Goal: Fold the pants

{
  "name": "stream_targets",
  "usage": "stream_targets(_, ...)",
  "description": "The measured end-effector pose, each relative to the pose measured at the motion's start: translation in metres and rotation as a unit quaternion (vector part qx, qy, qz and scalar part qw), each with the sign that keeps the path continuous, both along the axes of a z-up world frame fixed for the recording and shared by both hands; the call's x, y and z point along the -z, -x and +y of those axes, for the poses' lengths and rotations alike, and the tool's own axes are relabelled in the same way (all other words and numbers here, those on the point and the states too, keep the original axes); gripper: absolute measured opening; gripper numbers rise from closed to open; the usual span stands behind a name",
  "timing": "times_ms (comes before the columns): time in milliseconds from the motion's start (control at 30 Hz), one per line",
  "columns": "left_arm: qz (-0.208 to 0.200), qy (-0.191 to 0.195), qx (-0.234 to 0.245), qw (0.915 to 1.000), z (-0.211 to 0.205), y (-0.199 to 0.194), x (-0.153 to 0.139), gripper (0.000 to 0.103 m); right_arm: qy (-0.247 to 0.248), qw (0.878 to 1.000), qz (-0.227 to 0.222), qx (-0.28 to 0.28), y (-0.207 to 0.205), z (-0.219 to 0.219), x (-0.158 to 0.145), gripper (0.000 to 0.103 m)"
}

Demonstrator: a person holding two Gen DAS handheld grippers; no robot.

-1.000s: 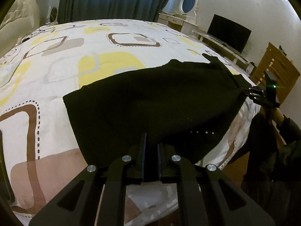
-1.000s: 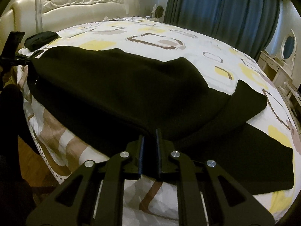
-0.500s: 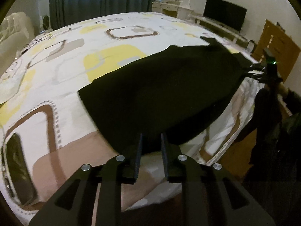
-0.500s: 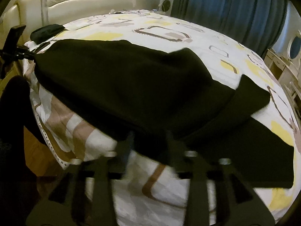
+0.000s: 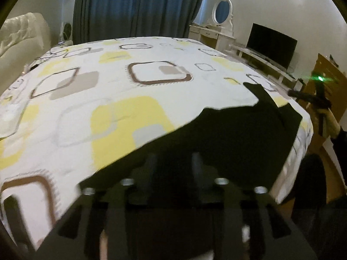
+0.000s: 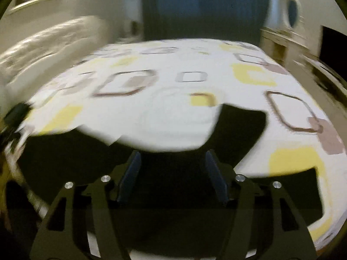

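Note:
The black pants (image 5: 227,138) lie folded along the near edge of the bed, spread flat on the patterned sheet. My left gripper (image 5: 174,162) is open, its blurred fingers over the near edge of the cloth, holding nothing. In the right wrist view the pants (image 6: 236,130) lie below and ahead of my right gripper (image 6: 172,162), which is open wide and empty. The right gripper also shows in the left wrist view (image 5: 312,97), off the bed's right corner with a green light. Both views are motion-blurred.
The bed (image 5: 108,91) has a white sheet with yellow and brown squares. Blue curtains (image 5: 138,8), a white dresser with an oval mirror (image 5: 223,13), a TV (image 5: 271,43) and a wooden cabinet (image 5: 325,82) stand beyond. A padded headboard (image 6: 43,43) is at left.
Both grippers have let go of the pants and opened. The cloth now lies flat on the bed. Both grippers have pulled back and swung to face across the bed.

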State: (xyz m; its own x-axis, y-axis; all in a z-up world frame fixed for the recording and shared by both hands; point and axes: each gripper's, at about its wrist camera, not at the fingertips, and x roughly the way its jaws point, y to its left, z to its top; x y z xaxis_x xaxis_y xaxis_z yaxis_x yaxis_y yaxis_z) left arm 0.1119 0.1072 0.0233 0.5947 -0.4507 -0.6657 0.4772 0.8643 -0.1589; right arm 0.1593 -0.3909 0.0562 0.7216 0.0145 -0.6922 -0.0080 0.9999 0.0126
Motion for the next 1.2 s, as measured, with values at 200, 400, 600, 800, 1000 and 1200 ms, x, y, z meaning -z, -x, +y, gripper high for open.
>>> stream_targets(200,0.052,0.030,-0.011,0.9981,-0.041,-0.042,0.036,0.057,0.006,0.991,0.095,0.099,-0.124,-0.032,0.033,0.063)
stream_targets(400,0.076,0.051,-0.028,0.9954,-0.042,-0.052,0.058,0.063,0.093,0.975,0.136,0.147,-0.185,-0.037,0.068,0.062)
stream_targets(600,0.073,0.065,-0.022,0.9950,-0.040,-0.051,0.060,0.068,0.124,0.961,0.172,0.177,-0.210,-0.046,0.095,0.062)
stream_targets(800,0.071,0.070,-0.018,0.9948,-0.041,-0.051,0.063,0.069,0.123,0.960,0.176,0.178,-0.215,-0.056,0.100,0.062)
stream_targets(1000,0.072,0.072,-0.019,0.9946,-0.043,-0.051,0.063,0.070,0.088,0.963,0.178,0.181,-0.213,-0.070,0.097,0.038)
stream_targets(1200,0.073,0.073,-0.019,0.9945,-0.043,-0.052,0.064,0.070,0.049,0.972,0.141,0.182,-0.191,-0.081,0.078,0.012)
